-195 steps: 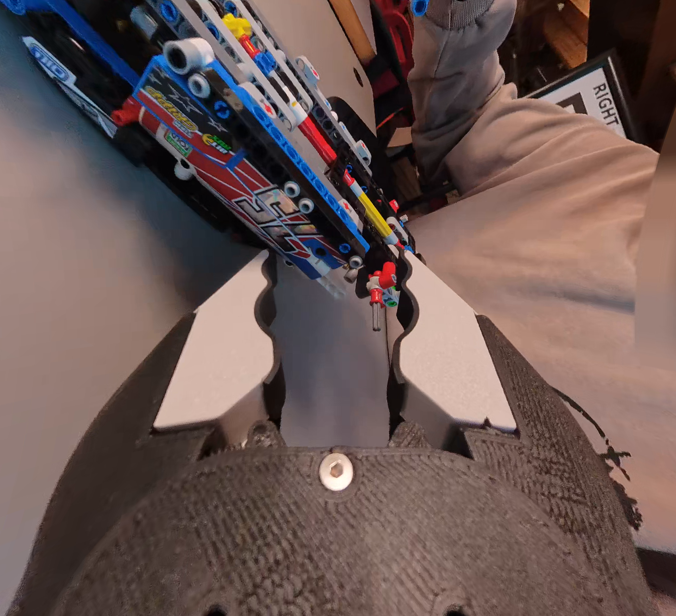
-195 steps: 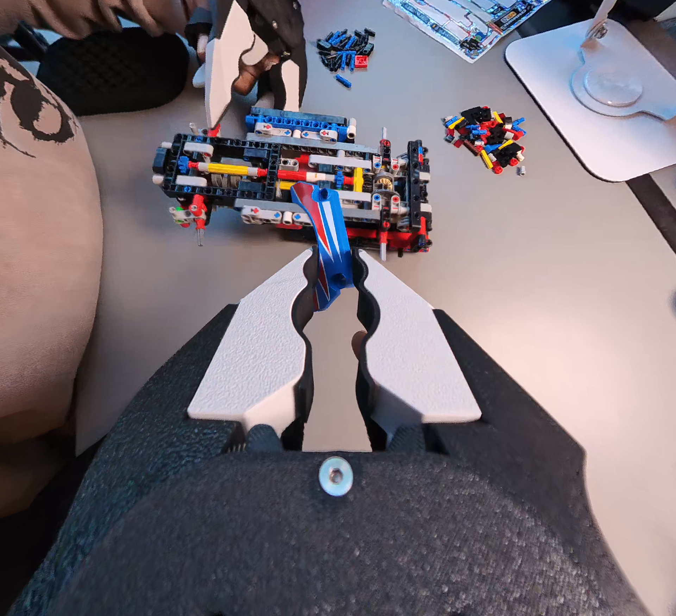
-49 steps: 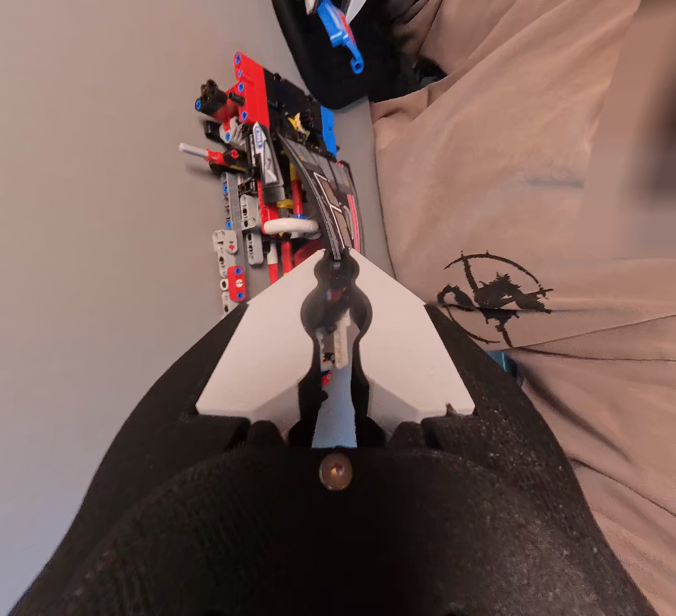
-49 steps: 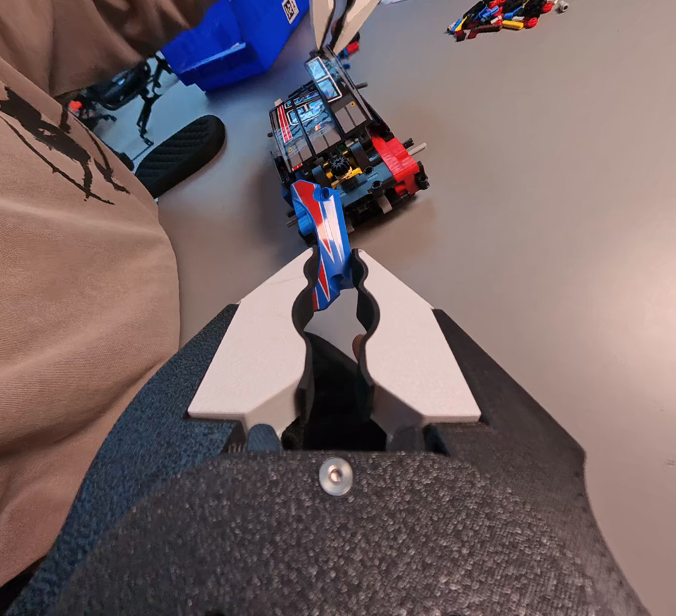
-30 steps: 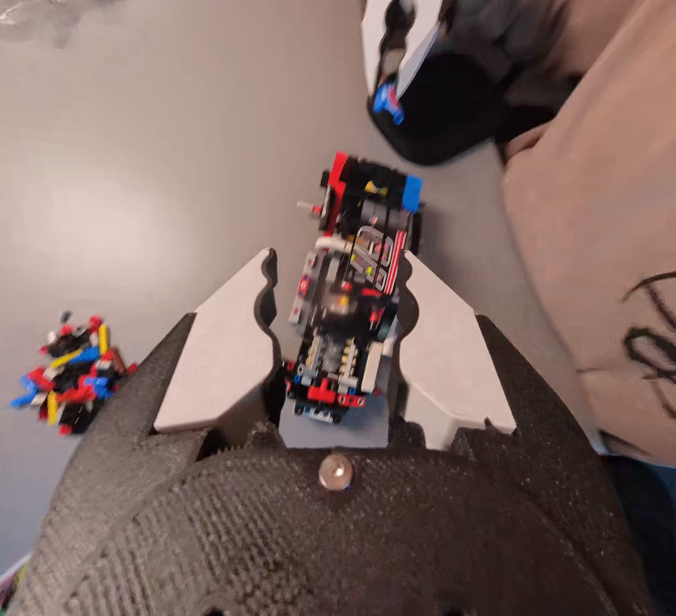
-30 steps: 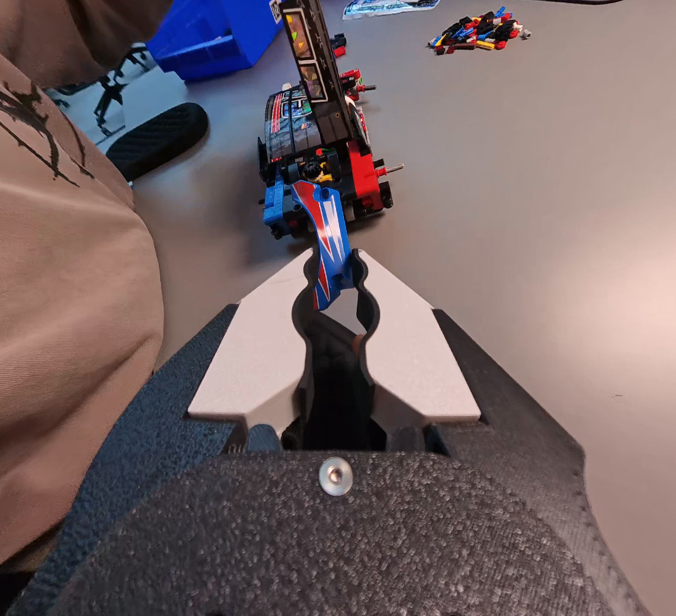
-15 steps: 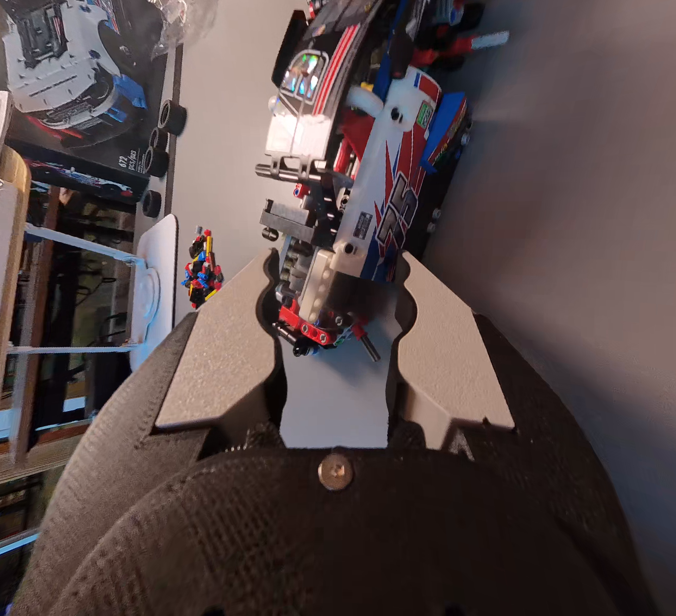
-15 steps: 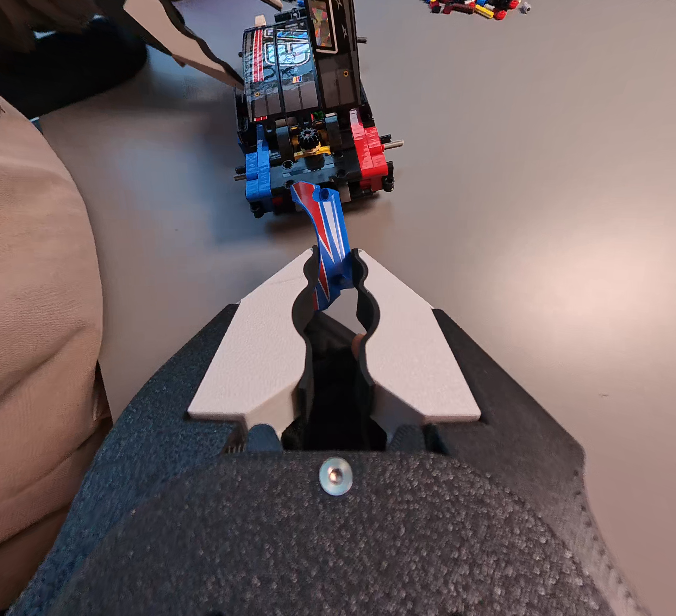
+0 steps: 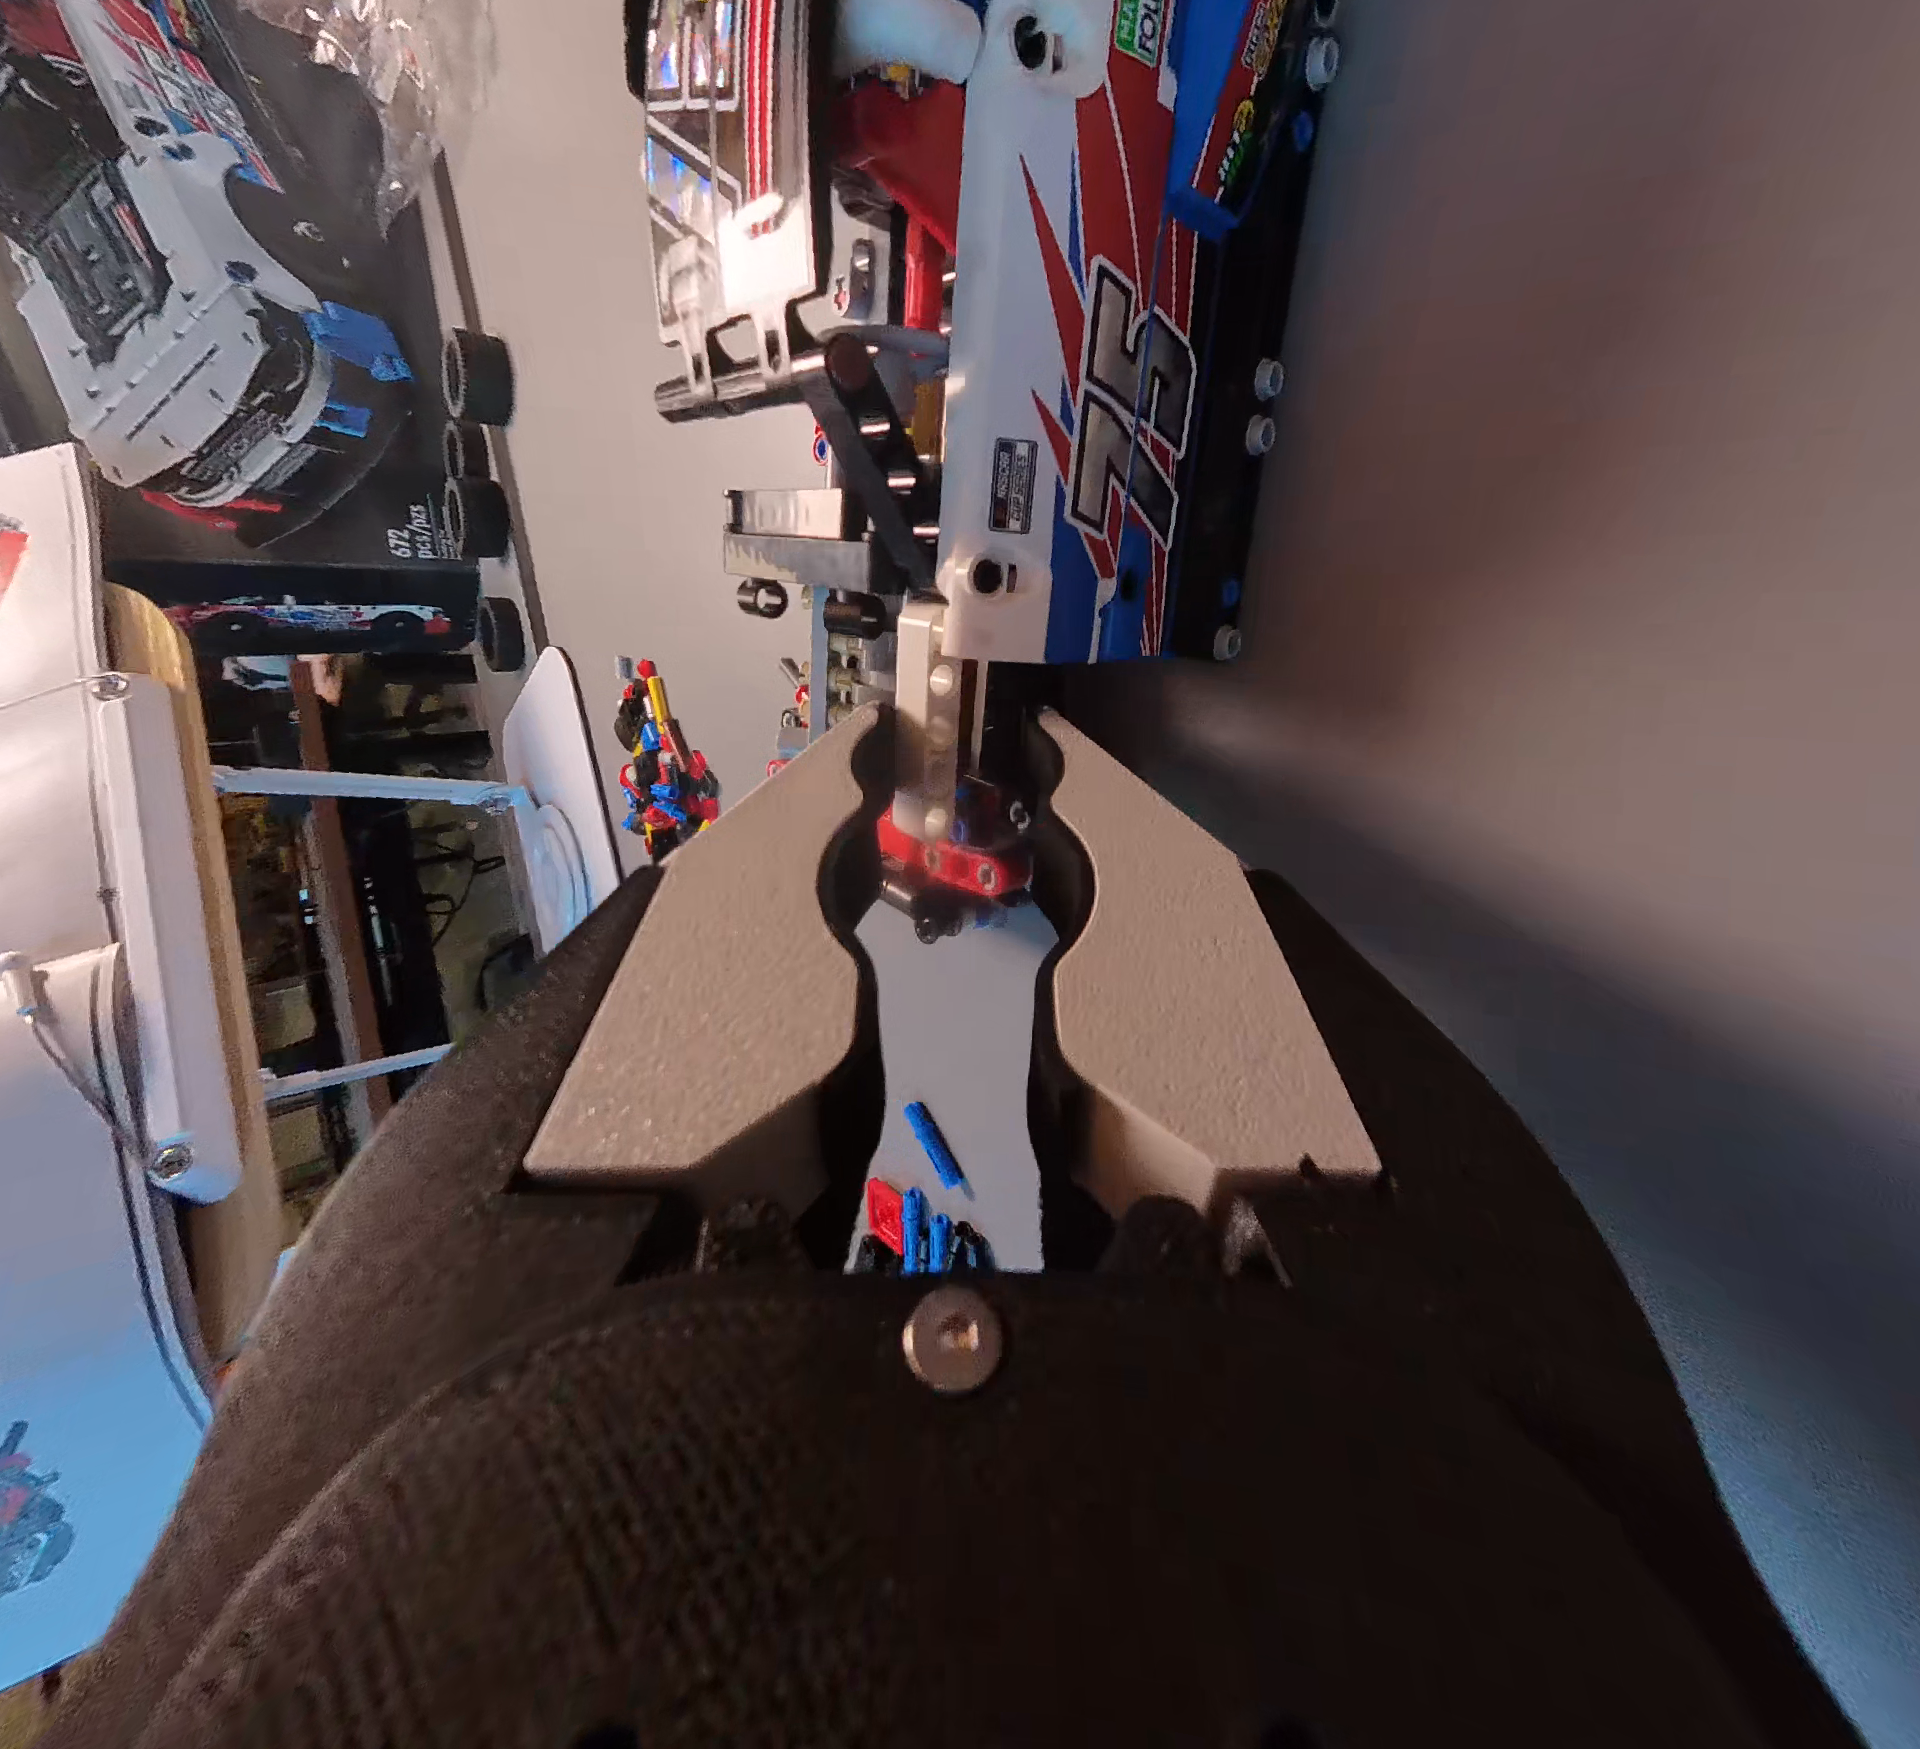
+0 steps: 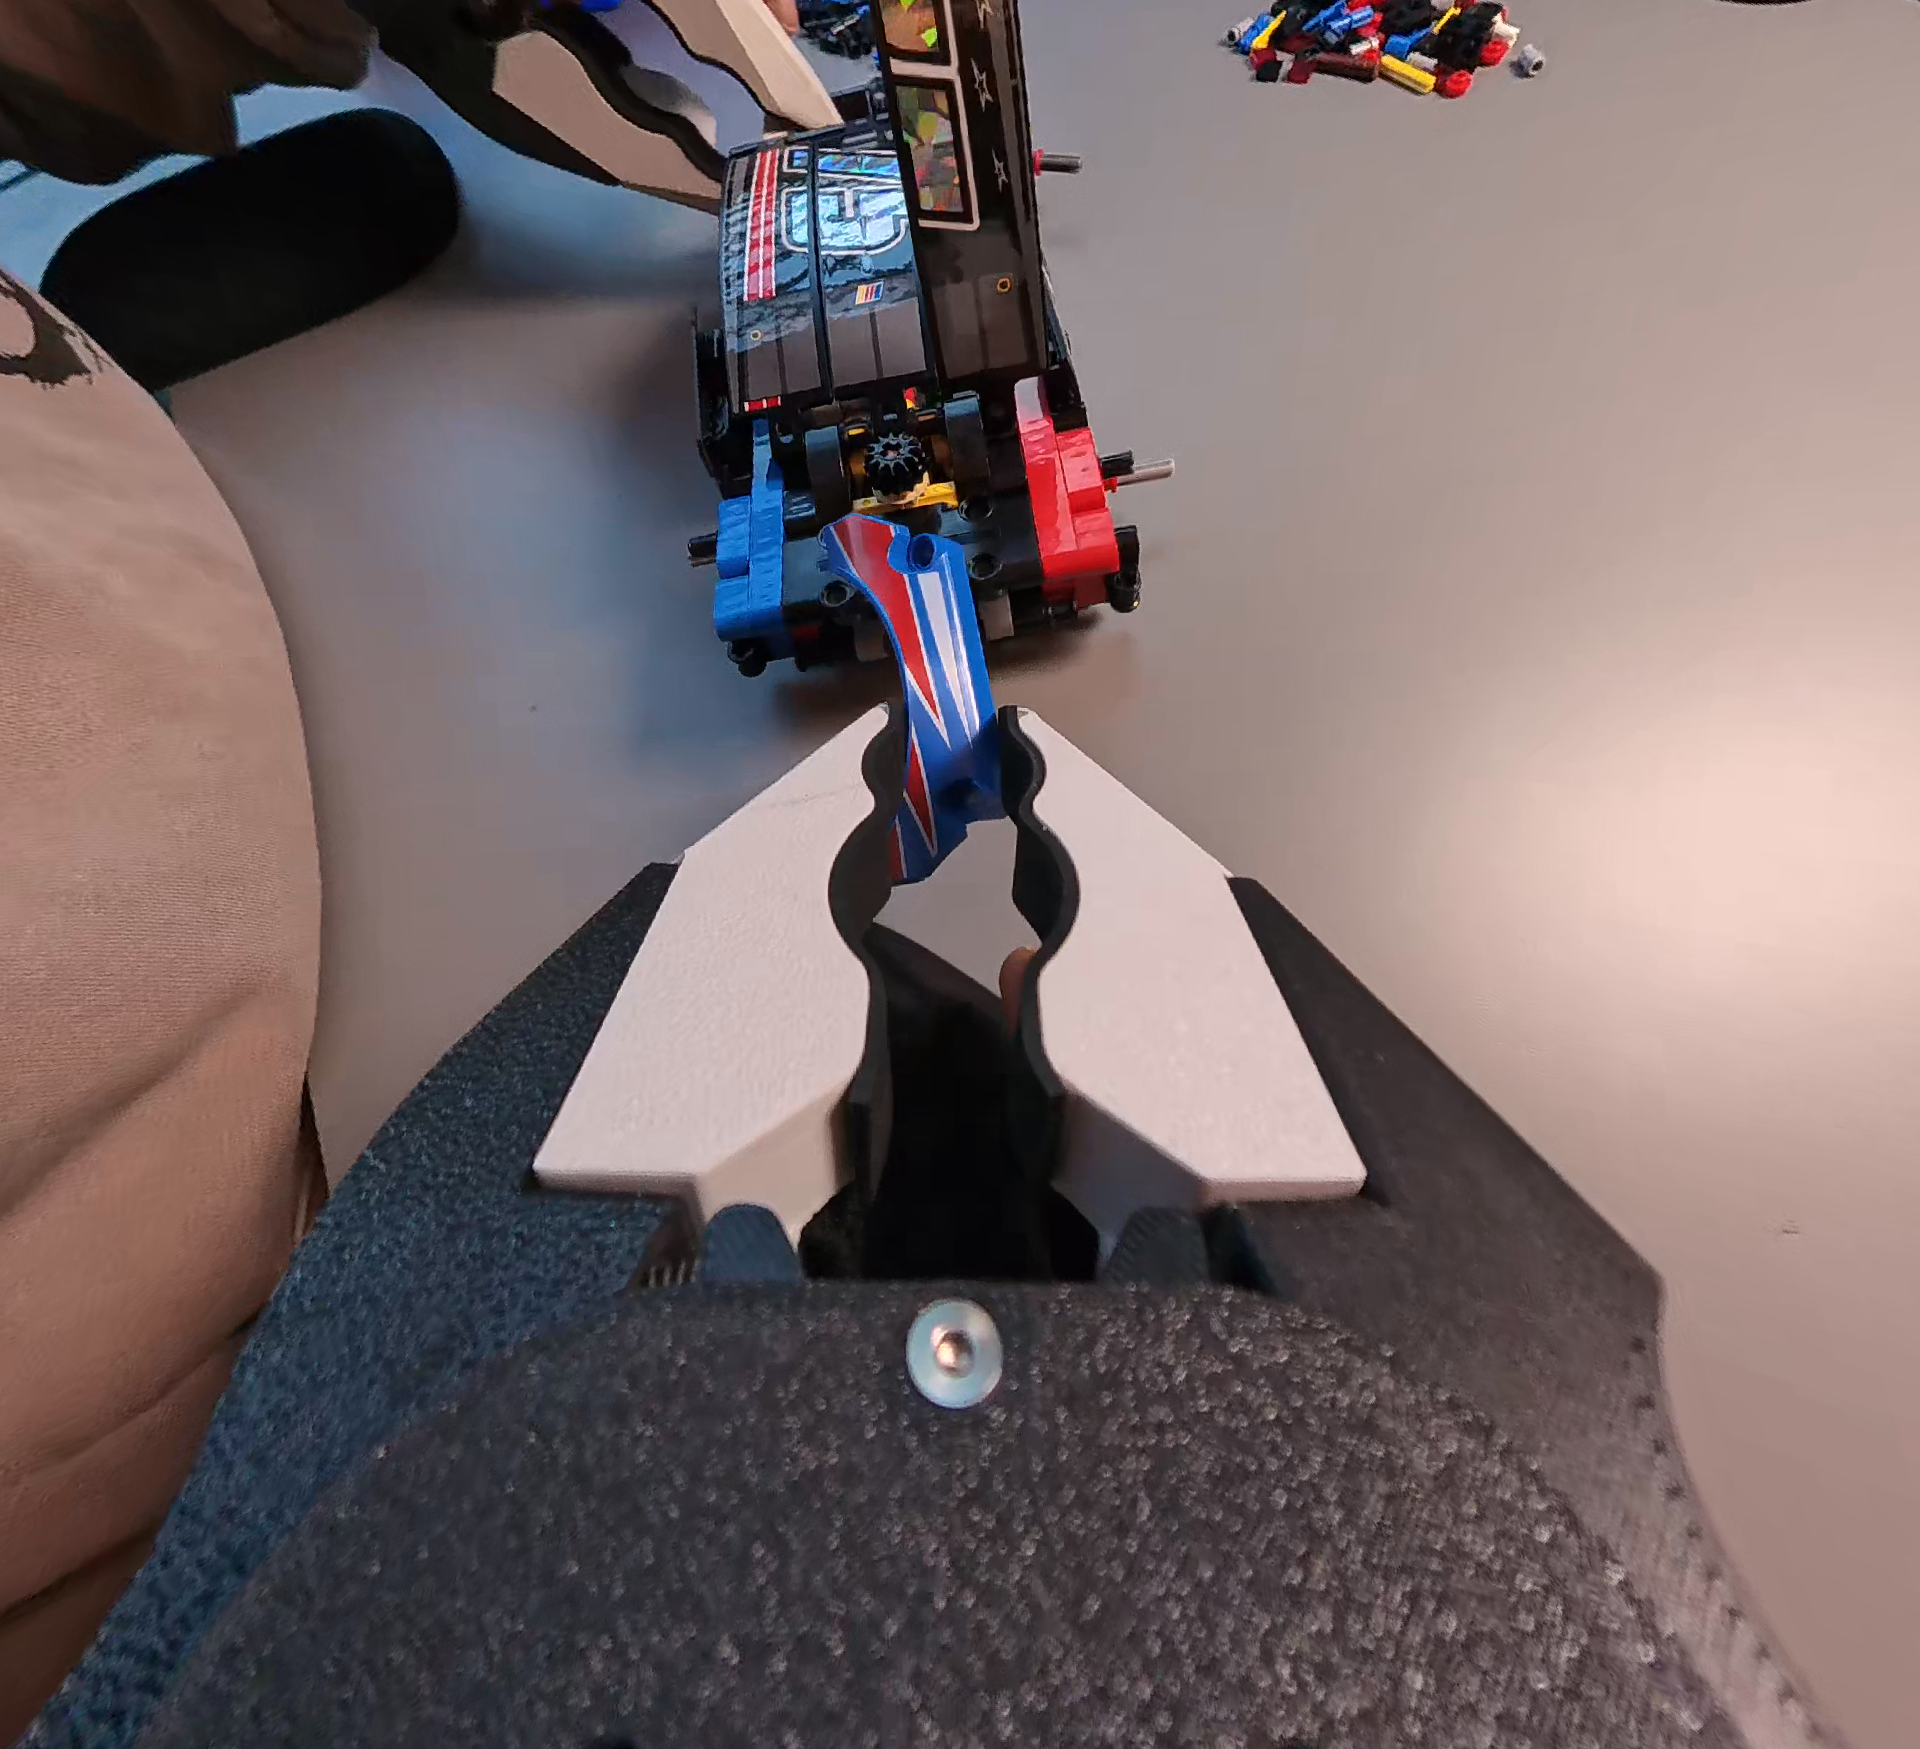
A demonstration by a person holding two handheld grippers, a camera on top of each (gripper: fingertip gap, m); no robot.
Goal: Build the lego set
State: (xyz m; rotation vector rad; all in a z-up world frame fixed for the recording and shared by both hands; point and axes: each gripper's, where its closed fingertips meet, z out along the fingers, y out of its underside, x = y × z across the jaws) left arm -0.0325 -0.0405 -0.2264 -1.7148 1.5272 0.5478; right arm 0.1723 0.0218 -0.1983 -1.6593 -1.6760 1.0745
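Dead ahead of the right tool point(image 10: 943, 764), which grips a blue panel point(image 10: 933, 691), the car point(image 10: 894, 411) sits mid-frame on the surface point(image 10: 1455, 556), long axis running away up the frame. Panel tip nearly meets the car's near end. Left tool point(image 9: 954, 769), jaws apart, straddles the far end, upper left.

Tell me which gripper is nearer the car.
Left. The left gripper straddles the car's front end; the right gripper, holding a blue panel, sits just short of its rear.
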